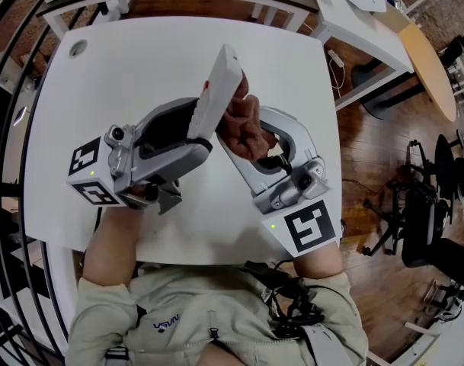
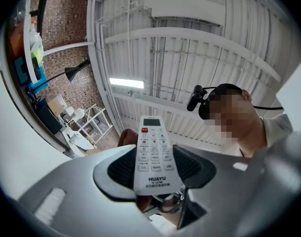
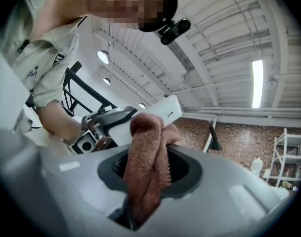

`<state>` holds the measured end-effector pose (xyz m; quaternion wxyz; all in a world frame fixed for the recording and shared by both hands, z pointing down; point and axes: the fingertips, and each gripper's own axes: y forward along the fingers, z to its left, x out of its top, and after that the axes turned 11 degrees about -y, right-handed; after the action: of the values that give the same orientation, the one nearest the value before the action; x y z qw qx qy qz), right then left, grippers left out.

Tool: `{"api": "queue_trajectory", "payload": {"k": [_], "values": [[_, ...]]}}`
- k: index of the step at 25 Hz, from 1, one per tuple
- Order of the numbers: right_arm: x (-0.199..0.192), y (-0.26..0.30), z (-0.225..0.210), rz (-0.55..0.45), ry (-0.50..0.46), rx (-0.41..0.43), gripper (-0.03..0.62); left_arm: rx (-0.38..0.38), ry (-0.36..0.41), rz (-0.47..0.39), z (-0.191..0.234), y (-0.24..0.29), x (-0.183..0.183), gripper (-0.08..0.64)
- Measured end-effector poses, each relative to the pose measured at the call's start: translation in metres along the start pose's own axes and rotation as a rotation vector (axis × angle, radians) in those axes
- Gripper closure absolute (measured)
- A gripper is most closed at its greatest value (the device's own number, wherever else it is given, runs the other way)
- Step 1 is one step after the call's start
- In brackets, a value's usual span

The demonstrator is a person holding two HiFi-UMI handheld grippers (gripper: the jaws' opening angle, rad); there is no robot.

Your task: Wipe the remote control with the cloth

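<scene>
My left gripper (image 1: 200,128) is shut on the lower end of a white remote control (image 1: 220,82), which it holds tilted up above the white table (image 1: 140,67). In the left gripper view the remote control (image 2: 152,152) faces the camera with its buttons, clamped between the jaws of the left gripper (image 2: 155,174). My right gripper (image 1: 251,139) is shut on a bunched reddish-brown cloth (image 1: 245,128) that lies against the remote's right side. In the right gripper view the cloth (image 3: 148,167) hangs folded between the jaws of the right gripper (image 3: 150,169) and touches the remote (image 3: 155,115).
A small round fitting (image 1: 78,49) sits in the table's far left corner. More white tables (image 1: 353,14) stand behind, and black equipment (image 1: 426,219) is on the wooden floor to the right. A dark railing (image 1: 7,90) runs along the left.
</scene>
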<state>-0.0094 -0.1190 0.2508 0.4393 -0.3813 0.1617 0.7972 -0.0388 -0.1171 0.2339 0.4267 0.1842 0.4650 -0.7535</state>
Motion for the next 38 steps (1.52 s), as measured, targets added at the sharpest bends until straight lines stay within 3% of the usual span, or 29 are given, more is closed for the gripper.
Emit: {"api": "queue_trajectory", "payload": {"k": [6,13,24,31,38], "values": [[0.006,-0.005,-0.011,-0.035,0.015,-0.069,0.485,0.097,0.097,-0.034,0.008,-0.008,0.008,0.318],[0.022,-0.005,-0.01,-0.077,0.024,-0.067,0.485,0.207,0.243,-0.075,-0.004,0.006,0.016,0.318],[0.045,-0.02,0.011,-0.088,0.038,-0.017,0.485,0.221,0.263,-0.2,-0.041,0.021,0.027,0.318],[0.043,-0.039,0.036,-0.069,0.094,-0.021,0.485,0.299,0.359,-0.21,-0.054,0.023,0.008,0.318],[0.036,-0.036,0.033,-0.037,0.097,-0.049,0.485,0.372,0.434,-0.198,-0.045,0.016,0.008,0.318]]}}
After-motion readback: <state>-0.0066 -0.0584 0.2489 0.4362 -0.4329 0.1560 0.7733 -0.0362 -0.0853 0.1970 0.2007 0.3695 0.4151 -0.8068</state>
